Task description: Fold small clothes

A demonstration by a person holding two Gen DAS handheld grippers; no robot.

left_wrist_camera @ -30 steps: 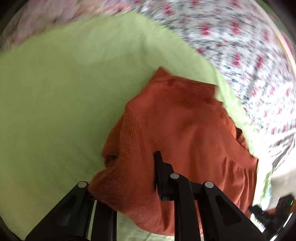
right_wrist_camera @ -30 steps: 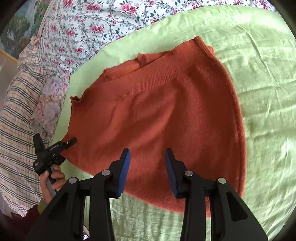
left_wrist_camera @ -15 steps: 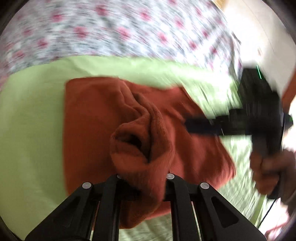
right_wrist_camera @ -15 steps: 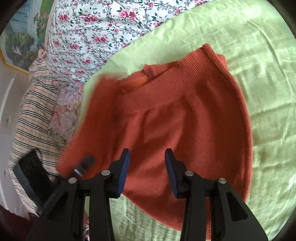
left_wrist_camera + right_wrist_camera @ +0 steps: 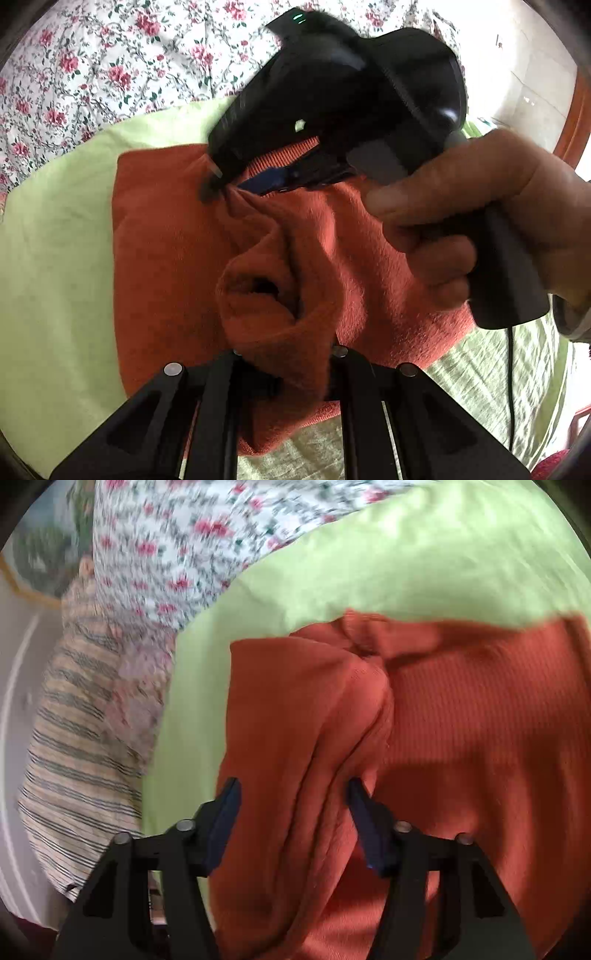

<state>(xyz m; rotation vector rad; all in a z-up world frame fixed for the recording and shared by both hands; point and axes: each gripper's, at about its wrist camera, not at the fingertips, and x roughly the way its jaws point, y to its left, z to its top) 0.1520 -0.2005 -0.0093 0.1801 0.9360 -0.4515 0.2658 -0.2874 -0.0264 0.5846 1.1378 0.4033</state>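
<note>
An orange knit garment [image 5: 166,240] lies on a light green sheet [image 5: 55,258]. My left gripper [image 5: 286,360] is shut on a bunched fold of it, lifted off the flat part. A hand [image 5: 498,206] holds my right gripper [image 5: 236,182] low over the garment's far edge. In the right wrist view the right gripper [image 5: 293,805] straddles a raised ridge of the orange garment [image 5: 461,720]. Its jaws are closing, with the blue pads [image 5: 229,812] still wide apart on either side of the cloth.
Floral bedding [image 5: 92,66] borders the green sheet [image 5: 406,554] on its far side. A striped cloth [image 5: 74,738] lies off the sheet's left edge in the right wrist view. A black cable [image 5: 511,387] hangs from the right gripper's handle.
The left gripper closed on the garment's edge, swung across and rolled, bunching the cloth over. The right gripper moved forward over the garment to a folded ridge.
</note>
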